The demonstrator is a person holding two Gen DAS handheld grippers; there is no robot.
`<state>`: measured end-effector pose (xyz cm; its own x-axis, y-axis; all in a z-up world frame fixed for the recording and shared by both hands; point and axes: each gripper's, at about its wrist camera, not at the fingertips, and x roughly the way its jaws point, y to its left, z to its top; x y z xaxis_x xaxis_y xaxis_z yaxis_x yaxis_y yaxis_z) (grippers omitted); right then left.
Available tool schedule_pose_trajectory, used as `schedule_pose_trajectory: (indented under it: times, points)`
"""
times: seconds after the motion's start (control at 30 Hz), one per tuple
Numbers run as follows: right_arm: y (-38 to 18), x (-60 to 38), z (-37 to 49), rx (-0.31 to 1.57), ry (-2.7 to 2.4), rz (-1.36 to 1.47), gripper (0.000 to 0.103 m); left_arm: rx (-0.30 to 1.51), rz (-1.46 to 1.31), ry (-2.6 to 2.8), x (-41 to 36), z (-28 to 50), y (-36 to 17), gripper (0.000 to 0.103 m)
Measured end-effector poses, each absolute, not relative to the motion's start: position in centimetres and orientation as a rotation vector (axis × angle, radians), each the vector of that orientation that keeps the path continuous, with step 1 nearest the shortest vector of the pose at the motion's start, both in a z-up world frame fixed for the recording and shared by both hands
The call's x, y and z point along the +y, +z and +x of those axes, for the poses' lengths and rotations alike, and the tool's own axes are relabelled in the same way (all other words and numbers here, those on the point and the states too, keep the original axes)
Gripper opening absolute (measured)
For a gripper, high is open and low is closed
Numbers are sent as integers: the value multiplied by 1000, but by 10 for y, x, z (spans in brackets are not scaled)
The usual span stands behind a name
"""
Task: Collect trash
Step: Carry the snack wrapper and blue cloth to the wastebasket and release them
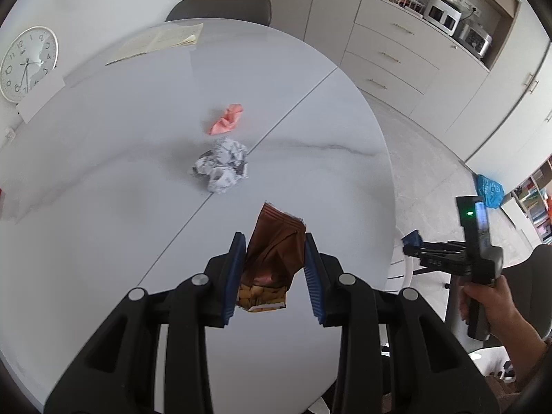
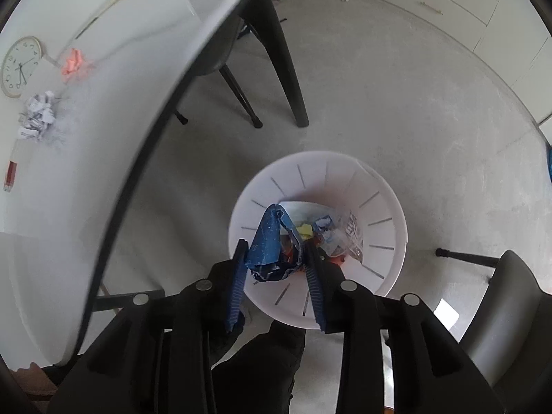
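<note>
Brown foil wrapper (image 1: 272, 258), crumpled, with a yellow printed end: clenched between the blue pads of my left gripper (image 1: 274, 272), lifted clear above the white marble table (image 1: 103, 179). Blue wrapper (image 2: 272, 245), crinkled and speckled white: lies between the pads of my right gripper (image 2: 276, 269), directly over the white slotted bin (image 2: 390, 207) on the grey floor; the near pad (image 2: 238, 276) touches it, but whether the far pad still presses I cannot tell, the jaws standing partly apart. Bin contents: mixed wrappers in yellow, red, blue and clear plastic, lying at the bottom. Crumpled printed paper ball (image 1: 222, 165): on the table near its centre seam, apart from both grippers. Pink crumpled scrap (image 1: 227, 119): on the table just beyond the paper ball, not touching it. Open booklet (image 1: 158, 43): at the table's far edge, near a dark chair back (image 1: 220, 7). Round wall clock (image 1: 27, 63): propped at the left side of the table. My right hand (image 1: 490, 307): seen from the left wrist view, grasping the handle of its gripper off the table's right edge. Blue plastic bag (image 1: 490, 191): on the floor by the cabinets. Dark chair legs (image 2: 286, 69): beside the bin, under the table edge.
</note>
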<state>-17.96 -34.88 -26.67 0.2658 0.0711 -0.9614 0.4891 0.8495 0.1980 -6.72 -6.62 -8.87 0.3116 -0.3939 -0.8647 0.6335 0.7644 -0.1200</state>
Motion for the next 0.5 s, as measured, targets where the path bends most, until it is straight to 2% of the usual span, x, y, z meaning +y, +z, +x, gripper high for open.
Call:
schedule_pose_trajectory:
  times: [0.03,0.1,0.17,0.27,0.5]
  points:
    - [-278,-352,-180,1310,-302,532,58,1053,270,-703,-74,-71,-88,33]
    - [-296,-359,-184,1349,-324,555,72,1050,292,-730,-91,-79,-86,33]
    - [-302,-370,-190,1360,-350,569,77,1044,324,-766,-111,-88,-85,33]
    - [-294,-388,-207,1318,-399,610,90,1035,364,-823,-141,-102,-84,33]
    - [-238,-435,-258,1198,-541,629,99,1032,476,-1003,-223,-140,-91,34]
